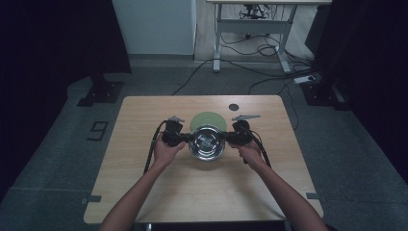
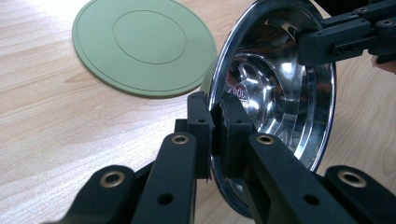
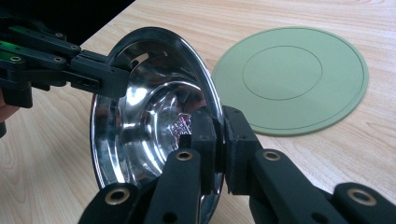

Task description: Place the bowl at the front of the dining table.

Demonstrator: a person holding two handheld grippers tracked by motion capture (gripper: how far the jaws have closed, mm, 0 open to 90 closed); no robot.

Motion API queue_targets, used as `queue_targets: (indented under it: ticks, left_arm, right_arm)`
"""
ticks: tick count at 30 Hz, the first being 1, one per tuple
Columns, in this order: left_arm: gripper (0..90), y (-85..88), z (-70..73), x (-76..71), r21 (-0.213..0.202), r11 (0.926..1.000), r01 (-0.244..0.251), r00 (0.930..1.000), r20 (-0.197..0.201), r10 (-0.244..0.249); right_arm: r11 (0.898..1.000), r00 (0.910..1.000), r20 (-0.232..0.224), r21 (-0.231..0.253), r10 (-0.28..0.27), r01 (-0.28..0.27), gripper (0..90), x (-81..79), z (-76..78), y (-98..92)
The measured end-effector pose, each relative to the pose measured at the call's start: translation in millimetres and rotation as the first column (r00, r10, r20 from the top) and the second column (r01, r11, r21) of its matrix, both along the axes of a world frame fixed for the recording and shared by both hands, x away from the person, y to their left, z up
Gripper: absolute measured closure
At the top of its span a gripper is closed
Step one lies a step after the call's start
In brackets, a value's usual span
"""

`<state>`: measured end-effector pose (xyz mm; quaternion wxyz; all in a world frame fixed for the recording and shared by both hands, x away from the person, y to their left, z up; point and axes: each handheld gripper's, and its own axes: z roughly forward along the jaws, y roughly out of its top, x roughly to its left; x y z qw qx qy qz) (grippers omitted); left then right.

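The table [image 1: 144,192] has a light wood-grain top with rounded corners and stands on grey carpet. Beyond the table, dark curtains flank a pale wall panel, and a desk frame [image 1: 250,33] stands over loose cables [image 1: 250,72] on the floor. A floor mark shaped like a 9 [image 1: 97,130] lies left of the table.

Count: one bowl [image 1: 207,143], one mat [image 1: 199,119], one small dark disc [image 1: 234,107], two grippers.

The steel bowl sits near the table's centre. The green round mat lies flat just behind the bowl; from above, the bowl's far rim overlaps the mat's near edge. The dark disc lies behind the mat, near the table's far edge.

The left gripper [image 2: 215,122] is clamped on the bowl's left rim, one jaw inside, one outside. The right gripper [image 3: 218,130] is clamped likewise on the right rim, directly opposite. Nothing else stands near the bowl.
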<state>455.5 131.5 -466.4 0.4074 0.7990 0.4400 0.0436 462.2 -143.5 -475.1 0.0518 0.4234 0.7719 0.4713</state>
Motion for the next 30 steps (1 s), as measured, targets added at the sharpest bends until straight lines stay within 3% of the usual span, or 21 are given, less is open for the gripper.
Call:
queue_targets:
  ticks: [30]
  left_arm:
    - [85.1, 2.1, -2.8, 21.9, 0.003, 1.0000, 0.001, 0.9997, -0.024, -0.001]
  right_arm:
    - [1.000, 0.9995, -0.030, 0.004, 0.003, -0.003, 84.6, 24.0, -3.3, 2.5]
